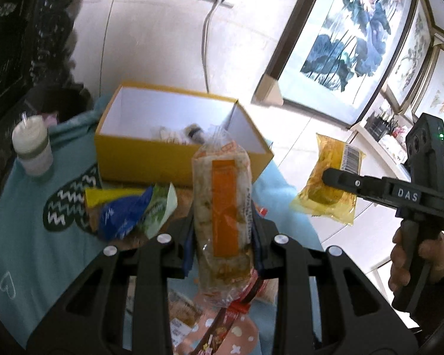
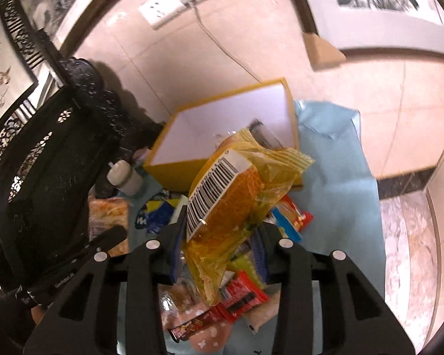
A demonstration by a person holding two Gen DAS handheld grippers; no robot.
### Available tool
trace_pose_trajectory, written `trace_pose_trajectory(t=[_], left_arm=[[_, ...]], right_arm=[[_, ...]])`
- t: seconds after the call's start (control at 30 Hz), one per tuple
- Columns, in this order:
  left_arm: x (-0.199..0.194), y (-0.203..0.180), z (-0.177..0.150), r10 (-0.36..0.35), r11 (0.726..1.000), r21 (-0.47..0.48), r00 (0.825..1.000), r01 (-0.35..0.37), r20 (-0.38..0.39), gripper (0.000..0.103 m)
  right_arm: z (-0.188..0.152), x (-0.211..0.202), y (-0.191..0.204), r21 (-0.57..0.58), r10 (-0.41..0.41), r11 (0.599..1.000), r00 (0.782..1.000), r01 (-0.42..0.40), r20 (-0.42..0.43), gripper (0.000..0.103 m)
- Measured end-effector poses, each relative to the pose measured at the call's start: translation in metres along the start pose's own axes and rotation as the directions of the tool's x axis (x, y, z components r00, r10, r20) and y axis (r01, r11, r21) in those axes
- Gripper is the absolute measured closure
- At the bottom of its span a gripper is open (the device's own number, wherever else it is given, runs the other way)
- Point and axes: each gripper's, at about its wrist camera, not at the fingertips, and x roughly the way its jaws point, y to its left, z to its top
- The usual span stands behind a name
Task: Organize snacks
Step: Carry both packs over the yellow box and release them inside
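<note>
My left gripper [image 1: 223,230] is shut on a clear snack pack with an orange label [image 1: 222,207], held upright above the table in front of the yellow box [image 1: 151,159]. My right gripper [image 2: 222,230] is shut on a yellow transparent snack bag with a barcode [image 2: 231,198], also seen in the left wrist view [image 1: 328,177], held in the air to the right of the box. The box [image 2: 174,168] is open, white inside, with a few items at its bottom. Loose snack packets lie on the blue cloth [image 1: 44,254] in front of it.
A white lidded cup [image 1: 32,148] stands left of the box. Blue, yellow and green packets [image 1: 127,210] lie before the box, red packets [image 2: 239,295] nearer me. A black carved chair [image 2: 44,162] stands at the left. Framed paintings [image 1: 355,35] lean on the wall.
</note>
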Motion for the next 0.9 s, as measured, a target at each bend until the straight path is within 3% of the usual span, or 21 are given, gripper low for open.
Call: trace_pose_trajectory(t=[0.23,0.47,0.5,0.53,0.57,0.6,0.73,0.9], left_arm=[[0.004,0.006,0.061,0.01,1.0,-0.005,0.997,-0.009,0.079,0.073],[0.034,0.013,0.154,0.067,0.998,0.005,0.987,-0.068,0.146,0.073],[0.043,0.016,0.168,0.085,0.996,0.004,0.986,-0.086,0.143,0.07],[0.051,0.019,0.178,0.104,0.994,0.001,0.986,-0.105,0.13,0.047],[0.058,0.024,0.187,0.141,0.99,-0.013,0.983,-0.141,0.119,0.031],[0.064,0.03,0.193,0.188,0.982,-0.035,0.974,-0.185,0.127,0.016],[0.069,0.051,0.193,0.23,0.972,-0.074,0.968,-0.223,0.099,0.014],[0.066,0.066,0.151,0.229,0.97,-0.096,0.972,-0.224,0.055,0.012]], right_arm=[[0.053,0.013,0.021,-0.061,0.006,0.998,0.999,-0.004,0.035,0.064],[0.15,0.042,0.039,-0.099,0.014,0.995,0.998,-0.007,0.065,0.064],[0.164,0.052,0.04,-0.093,0.021,0.996,0.999,-0.017,0.04,0.063],[0.172,0.058,0.04,-0.089,0.022,0.996,0.999,-0.019,0.029,0.057],[0.183,0.068,0.039,-0.087,-0.002,0.996,1.0,0.003,0.014,0.042],[0.19,0.076,0.037,-0.086,-0.067,0.994,0.998,0.068,0.013,0.038],[0.188,0.085,0.027,-0.084,-0.103,0.991,0.995,0.101,-0.017,0.038],[0.145,0.086,0.016,-0.102,-0.103,0.99,0.992,0.095,-0.075,0.038]])
